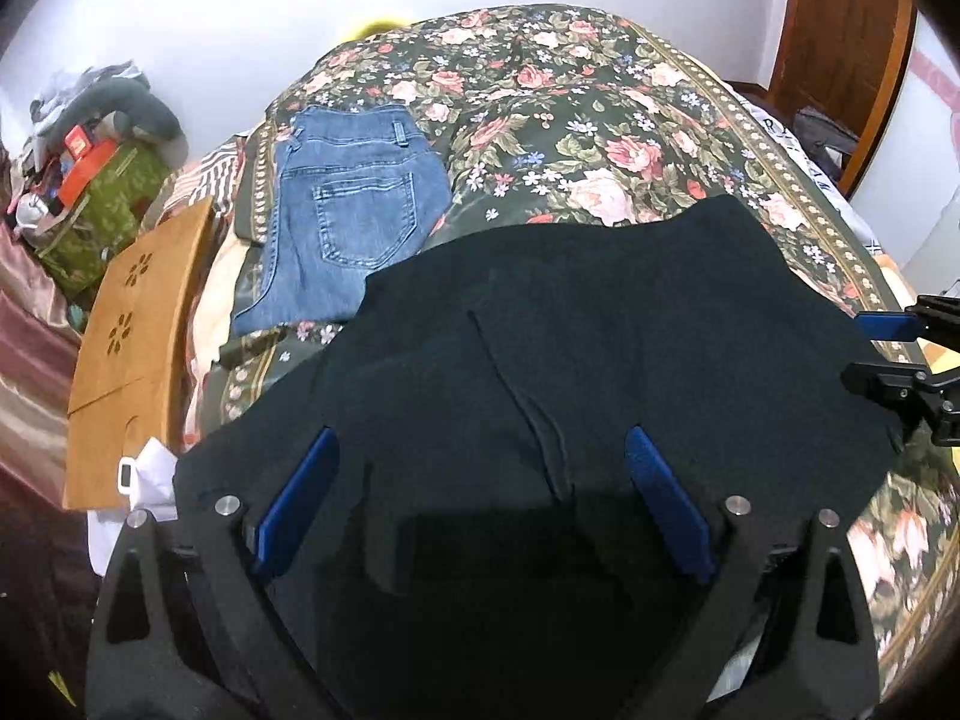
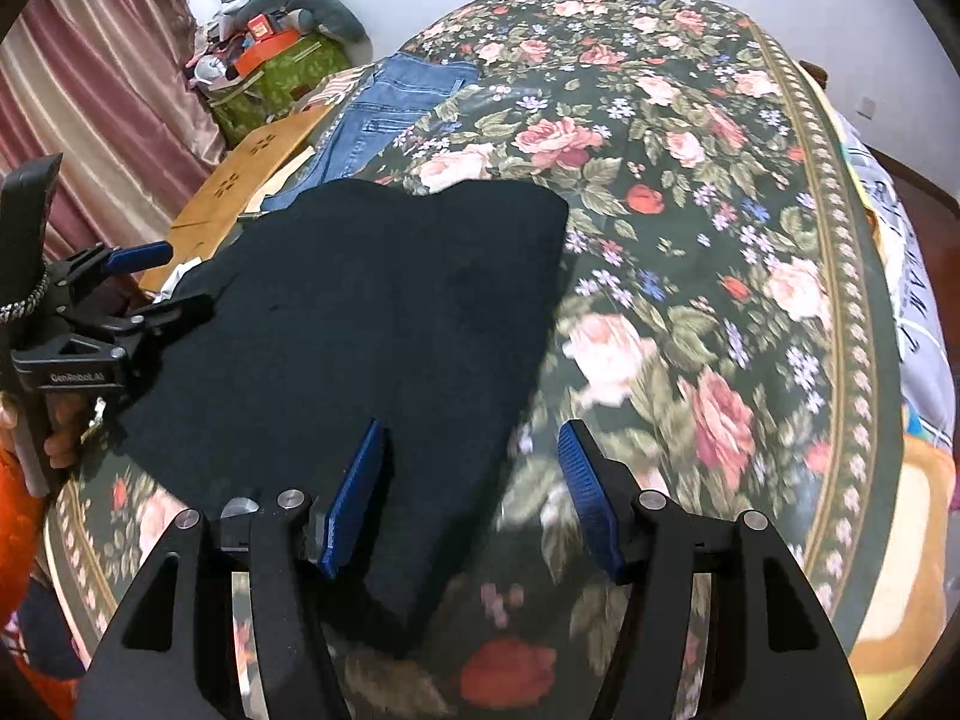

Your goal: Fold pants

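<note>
Black pants lie spread flat on a bed with a floral cover. My left gripper hovers over the near part of them, its blue pads wide apart and nothing pressed between them. In the right wrist view the black pants fill the left middle, and my right gripper is open over their near right edge. Its left pad is above the cloth and its right pad above the floral cover. Each gripper shows in the other's view: the right gripper at the pants' right edge, the left gripper at their left edge, open.
Folded blue jeans lie at the bed's far left. A wooden board leans beside the bed, with a green box and piled clutter behind it. Pink curtains hang at left, and a wooden door stands at right.
</note>
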Available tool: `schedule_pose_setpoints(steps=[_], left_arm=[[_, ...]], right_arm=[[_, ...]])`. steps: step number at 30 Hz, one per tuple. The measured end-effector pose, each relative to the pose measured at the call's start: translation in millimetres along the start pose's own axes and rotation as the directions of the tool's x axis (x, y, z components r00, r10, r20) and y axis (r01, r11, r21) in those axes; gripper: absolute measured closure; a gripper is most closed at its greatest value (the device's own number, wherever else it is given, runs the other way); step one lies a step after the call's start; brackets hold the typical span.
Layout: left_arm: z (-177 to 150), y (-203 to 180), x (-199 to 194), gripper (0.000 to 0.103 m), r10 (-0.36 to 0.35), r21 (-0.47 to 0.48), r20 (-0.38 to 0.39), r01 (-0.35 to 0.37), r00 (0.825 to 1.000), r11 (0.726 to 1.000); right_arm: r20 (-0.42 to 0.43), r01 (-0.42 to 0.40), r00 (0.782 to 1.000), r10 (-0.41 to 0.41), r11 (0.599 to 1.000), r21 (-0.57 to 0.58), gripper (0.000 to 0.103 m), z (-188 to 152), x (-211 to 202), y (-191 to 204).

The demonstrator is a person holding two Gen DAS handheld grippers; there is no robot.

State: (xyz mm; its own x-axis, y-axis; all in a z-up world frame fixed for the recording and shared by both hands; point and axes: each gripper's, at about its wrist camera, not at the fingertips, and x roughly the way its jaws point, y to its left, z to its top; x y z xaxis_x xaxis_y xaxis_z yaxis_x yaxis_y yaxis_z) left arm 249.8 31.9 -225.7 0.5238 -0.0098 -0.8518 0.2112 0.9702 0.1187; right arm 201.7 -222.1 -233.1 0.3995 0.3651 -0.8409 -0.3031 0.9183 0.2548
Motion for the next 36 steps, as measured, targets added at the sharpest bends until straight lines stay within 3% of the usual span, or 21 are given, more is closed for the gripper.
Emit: schedule_pose_setpoints(steps=[7, 13, 21, 25, 31, 36], left_arm=[[-22, 14, -26, 0.006, 0.082, -0.012, 0.035, -0.081, 0.996, 0.997], [-43, 51, -60, 0.006, 0.145, -0.118, 0.1, -0.133, 0.984, 0.984], [-70, 116, -111, 0.006, 0.199, -0.309, 0.197, -0.132, 0.96, 0.942], [-88, 142, -109, 0.006, 0.185, -0.377, 0.167, -0.111, 0.969, 0.92], [-127, 181, -71, 0.006, 0.051, -0.515, 0.02, -0.033, 0.999, 0.856], [-153, 192, -46, 0.006, -0.065, -0.582, -0.059, 0.019, 0.996, 0.813]], right_arm=[[0.011, 0.051, 0.999, -0.051, 0.999, -0.008, 0.046, -8, -20, 6], [0.085, 0.055, 0.995, -0.051, 0.998, -0.036, 0.046, 4, -45, 26], [0.164, 0.035, 0.986, -0.009, 0.987, -0.158, 0.045, 30, -44, 84], [0.17, 0.01, 0.985, 0.021, 0.984, -0.179, 0.041, 43, -29, 107], [0.107, 0.018, 0.994, 0.008, 0.97, -0.241, 0.041, 48, 13, 136], [0.02, 0.033, 0.999, -0.029, 0.965, -0.261, 0.041, 44, 45, 141]])
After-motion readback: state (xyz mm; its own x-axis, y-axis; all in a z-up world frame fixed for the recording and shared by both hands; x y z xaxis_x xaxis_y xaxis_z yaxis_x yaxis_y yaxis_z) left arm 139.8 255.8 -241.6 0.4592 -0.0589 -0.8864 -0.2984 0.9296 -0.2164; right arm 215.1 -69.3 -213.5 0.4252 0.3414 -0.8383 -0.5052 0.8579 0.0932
